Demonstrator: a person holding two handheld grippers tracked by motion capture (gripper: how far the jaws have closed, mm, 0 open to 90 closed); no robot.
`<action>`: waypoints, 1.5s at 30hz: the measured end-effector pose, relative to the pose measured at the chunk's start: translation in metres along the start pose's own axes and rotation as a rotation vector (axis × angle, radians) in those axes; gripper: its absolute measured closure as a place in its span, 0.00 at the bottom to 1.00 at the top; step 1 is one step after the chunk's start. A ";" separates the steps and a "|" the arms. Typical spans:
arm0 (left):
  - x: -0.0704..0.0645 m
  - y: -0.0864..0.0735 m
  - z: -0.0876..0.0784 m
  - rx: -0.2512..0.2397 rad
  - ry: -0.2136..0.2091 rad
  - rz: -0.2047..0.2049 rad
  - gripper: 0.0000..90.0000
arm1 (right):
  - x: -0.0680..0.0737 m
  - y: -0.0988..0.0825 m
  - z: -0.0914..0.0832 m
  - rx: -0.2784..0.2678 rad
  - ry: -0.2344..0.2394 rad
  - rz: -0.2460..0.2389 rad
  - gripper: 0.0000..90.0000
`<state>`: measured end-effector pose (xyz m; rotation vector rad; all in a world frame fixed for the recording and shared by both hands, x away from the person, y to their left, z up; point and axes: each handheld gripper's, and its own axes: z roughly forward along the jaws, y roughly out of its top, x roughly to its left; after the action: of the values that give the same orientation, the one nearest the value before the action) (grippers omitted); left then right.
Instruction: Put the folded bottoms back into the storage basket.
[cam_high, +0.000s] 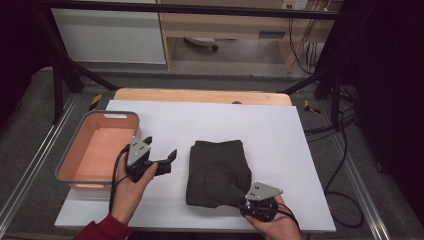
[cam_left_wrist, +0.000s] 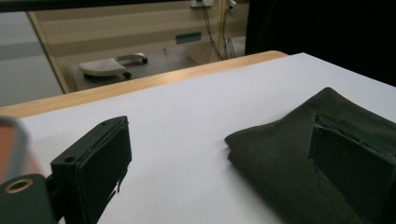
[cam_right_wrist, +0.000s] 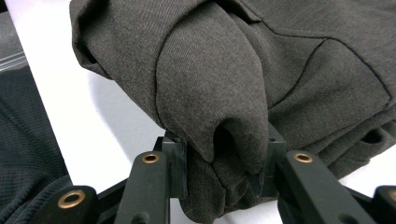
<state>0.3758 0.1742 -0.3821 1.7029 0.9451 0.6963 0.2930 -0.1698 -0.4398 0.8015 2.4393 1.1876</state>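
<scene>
The white board (cam_high: 220, 120) lies bare along its far edge and right side, open for passage. A pink basket (cam_high: 97, 145) blocks the left edge. The folded dark garment (cam_high: 217, 172) occupies the middle near the front edge.

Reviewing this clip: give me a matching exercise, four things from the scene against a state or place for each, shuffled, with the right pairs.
Things:
1. left gripper
2. right gripper
3. folded dark garment
4. pink bin

States or places:
A. lies mid-sheet on the white board, near corner bunched up
B. stands at the board's left edge, nothing seen inside
C. jaws apart with nothing between them, beside the garment
D. jaws clamped on a fold of cloth

Pairs: 1-C, 2-D, 3-A, 4-B
</scene>
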 end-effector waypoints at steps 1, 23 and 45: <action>-0.001 0.001 0.007 0.003 -0.004 0.000 0.07 | 0.000 -0.001 0.000 -0.002 0.002 -0.004 0.72; -0.012 -0.021 0.092 0.189 -0.066 -0.094 0.11 | 0.000 -0.002 0.003 0.003 0.004 0.008 0.68; -0.021 -0.039 0.114 0.296 -0.067 -0.119 0.15 | 0.001 -0.004 0.003 -0.003 0.009 0.010 0.65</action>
<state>0.4469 0.1070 -0.4549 1.8960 1.1352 0.4328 0.2924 -0.1693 -0.4445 0.8093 2.4432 1.2010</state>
